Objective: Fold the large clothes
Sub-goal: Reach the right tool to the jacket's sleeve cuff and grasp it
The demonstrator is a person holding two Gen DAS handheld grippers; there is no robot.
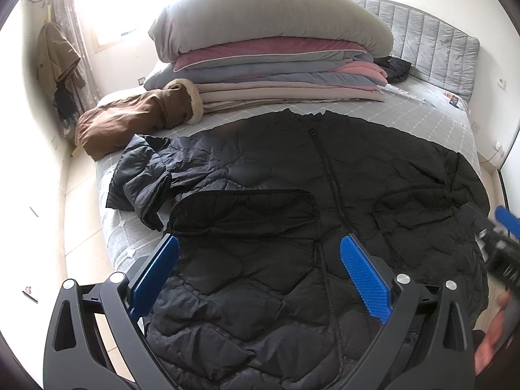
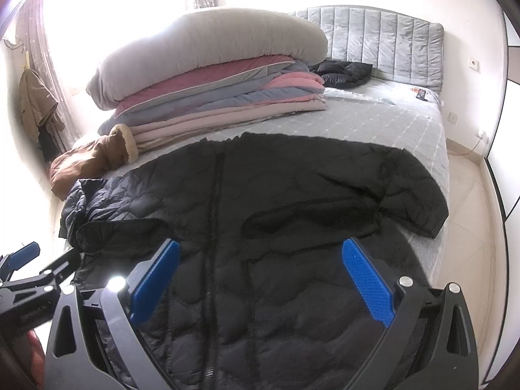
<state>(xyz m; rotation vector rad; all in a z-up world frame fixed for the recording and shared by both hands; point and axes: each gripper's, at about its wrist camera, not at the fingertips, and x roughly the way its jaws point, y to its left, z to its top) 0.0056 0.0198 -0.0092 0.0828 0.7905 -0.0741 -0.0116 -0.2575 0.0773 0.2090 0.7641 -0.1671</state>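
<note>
Far left, a tan coat hangs by the curtain at the window. On the bed's left edge a brown coat with a fur cuff lies bunched, its cuff touching the stack of folded quilts, which is topped by a fat grey one. In front of that the black quilted jacket lies spread flat on the bed, front up, zip closed and running down the middle, collar end toward the quilts, hem toward me. Its left sleeve is crumpled and doubled over at the bed's left edge. My left gripper hovers above the lower left front near the left pocket, fingers spread wide, nothing between them. Right of the zip sits the other pocket. My right gripper hovers above the lower right front, fingers also wide and empty; each gripper shows at the edge of the other's view. The right sleeve lies flat, reaching out to the bed's right edge. Behind, a small dark garment lies against the grey padded headboard, just right of the quilts. Pale tiled floor runs along the right side.
</note>
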